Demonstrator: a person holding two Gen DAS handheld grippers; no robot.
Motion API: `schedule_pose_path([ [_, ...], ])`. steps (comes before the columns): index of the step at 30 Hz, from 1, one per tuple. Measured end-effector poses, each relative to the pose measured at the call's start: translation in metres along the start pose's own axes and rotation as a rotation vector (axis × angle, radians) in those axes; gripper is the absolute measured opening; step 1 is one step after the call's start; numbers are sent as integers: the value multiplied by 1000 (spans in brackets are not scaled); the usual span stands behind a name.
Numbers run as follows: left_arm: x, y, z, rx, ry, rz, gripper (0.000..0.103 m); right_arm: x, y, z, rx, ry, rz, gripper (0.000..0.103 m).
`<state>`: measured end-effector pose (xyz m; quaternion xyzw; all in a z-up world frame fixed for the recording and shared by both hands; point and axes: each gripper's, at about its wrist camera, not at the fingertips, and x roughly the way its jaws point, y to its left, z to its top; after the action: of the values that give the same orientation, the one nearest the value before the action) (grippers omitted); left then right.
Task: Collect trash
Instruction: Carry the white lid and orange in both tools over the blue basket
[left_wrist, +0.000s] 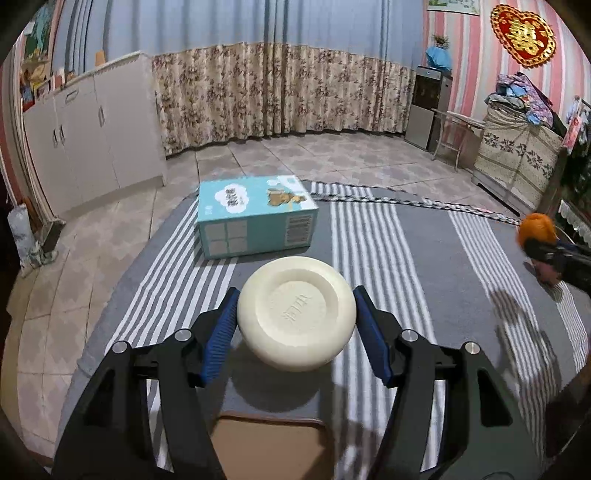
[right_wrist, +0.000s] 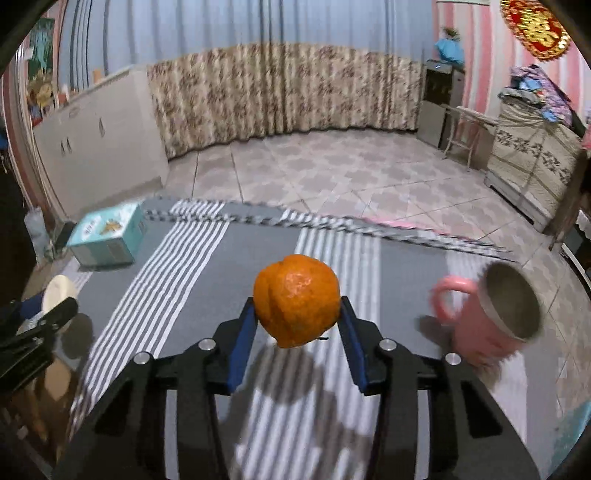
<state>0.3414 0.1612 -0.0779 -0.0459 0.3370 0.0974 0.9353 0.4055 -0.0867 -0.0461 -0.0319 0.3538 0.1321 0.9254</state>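
Observation:
My left gripper (left_wrist: 295, 317) is shut on a round cream-white soap bar (left_wrist: 297, 314) and holds it above the grey striped tablecloth (left_wrist: 388, 258). My right gripper (right_wrist: 297, 314) is shut on an orange peel (right_wrist: 297, 301) shaped like a whole tangerine, lifted above the cloth. The orange peel also shows at the right edge of the left wrist view (left_wrist: 535, 229). The soap bar shows at the left edge of the right wrist view (right_wrist: 59, 291).
A teal cardboard box (left_wrist: 255, 218) lies on the cloth beyond the soap. A pink mug (right_wrist: 487, 317) with a metal inside stands right of the right gripper. A brown surface (left_wrist: 269, 443) lies under the left gripper. White cabinets (left_wrist: 92, 129) stand left.

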Motion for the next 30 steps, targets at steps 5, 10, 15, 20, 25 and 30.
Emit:
schedule_pose_path([
  [5,-25,-29,1,58,-23,-19,61,-52,-41,-17,40,-42,-48,44],
  [10,-54,-72,0,115,-44,-74,61,-101,-95,-46,78,-64,-138,44],
  [15,-76,-119,-5,149,-50,-139,61,-140,-138,-74,118,-84,-212,44],
  [20,-97,-179,-19,198,-54,-208,61,-179,-184,-104,171,-108,-290,44],
  [25,-112,-241,-33,253,-59,-275,61,-208,-227,-129,227,-135,-379,44],
  [30,-123,-297,-47,291,-71,-347,61,-219,-271,-157,308,-149,-458,44],
])
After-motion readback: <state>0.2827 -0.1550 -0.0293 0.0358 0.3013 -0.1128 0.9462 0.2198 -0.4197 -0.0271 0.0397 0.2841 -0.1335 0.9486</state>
